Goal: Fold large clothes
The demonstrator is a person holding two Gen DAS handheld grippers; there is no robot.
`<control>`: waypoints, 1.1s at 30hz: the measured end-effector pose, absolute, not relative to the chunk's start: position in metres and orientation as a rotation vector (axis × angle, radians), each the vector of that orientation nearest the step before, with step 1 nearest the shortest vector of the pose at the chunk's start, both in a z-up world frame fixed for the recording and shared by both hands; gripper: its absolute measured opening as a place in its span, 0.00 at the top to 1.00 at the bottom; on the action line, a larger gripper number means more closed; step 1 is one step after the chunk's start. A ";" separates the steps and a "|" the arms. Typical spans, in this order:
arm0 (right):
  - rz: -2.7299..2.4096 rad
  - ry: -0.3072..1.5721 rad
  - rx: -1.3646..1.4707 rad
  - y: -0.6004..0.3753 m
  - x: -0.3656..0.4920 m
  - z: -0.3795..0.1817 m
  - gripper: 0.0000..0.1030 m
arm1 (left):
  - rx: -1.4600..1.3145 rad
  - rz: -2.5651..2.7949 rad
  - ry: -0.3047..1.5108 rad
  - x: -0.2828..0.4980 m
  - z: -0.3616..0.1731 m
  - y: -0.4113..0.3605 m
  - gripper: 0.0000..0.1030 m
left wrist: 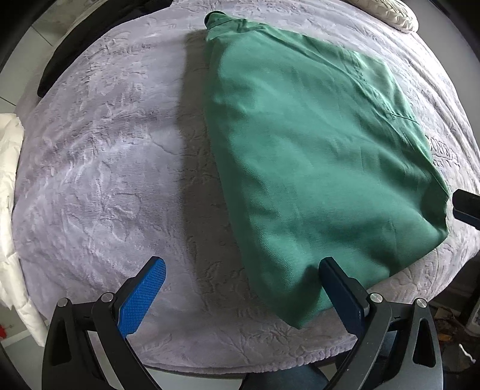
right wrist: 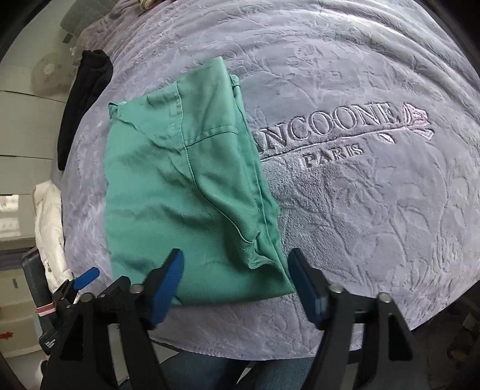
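Note:
A green garment (left wrist: pixel 315 150) lies folded into a long rectangle on the grey plush blanket (left wrist: pixel 105 150) of a bed. My left gripper (left wrist: pixel 244 270) hovers open over the garment's near left corner. Its right finger overlaps the cloth edge and its left finger is over bare blanket. In the right wrist view the same garment (right wrist: pixel 186 186) shows its seams and a hem. My right gripper (right wrist: pixel 235 270) stands open above its near right corner, with nothing pressed between the pads. One fingertip (left wrist: pixel 466 207) of the right gripper shows at the left wrist view's right edge.
A black garment (right wrist: pixel 87 99) lies at the bed's far left edge. A white padded item (right wrist: pixel 49 228) hangs off the left side, and a pillow (left wrist: pixel 390 12) sits at the far end. Embroidered lettering (right wrist: pixel 339 126) marks the blanket right of the garment. A person's jeans (right wrist: pixel 210 372) show below the bed's near edge.

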State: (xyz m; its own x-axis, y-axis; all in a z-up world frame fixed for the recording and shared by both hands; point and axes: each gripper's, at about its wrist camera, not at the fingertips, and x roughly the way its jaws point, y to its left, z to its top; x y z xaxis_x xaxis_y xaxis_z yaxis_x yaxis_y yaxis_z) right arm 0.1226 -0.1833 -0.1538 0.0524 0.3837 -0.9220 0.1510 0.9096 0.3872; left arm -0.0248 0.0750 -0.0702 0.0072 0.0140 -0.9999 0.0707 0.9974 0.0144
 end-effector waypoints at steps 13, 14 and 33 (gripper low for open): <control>0.188 1.488 0.343 -0.166 0.149 -0.118 0.17 | 0.050 0.037 1.508 -0.006 -0.028 0.079 0.01; 0.194 1.477 0.330 -0.162 0.152 -0.112 0.17 | 0.037 0.041 1.496 -0.003 -0.022 0.080 0.01; 0.122 1.383 0.097 -0.124 0.159 -0.071 0.15 | 0.028 0.044 1.370 0.016 0.024 0.063 0.01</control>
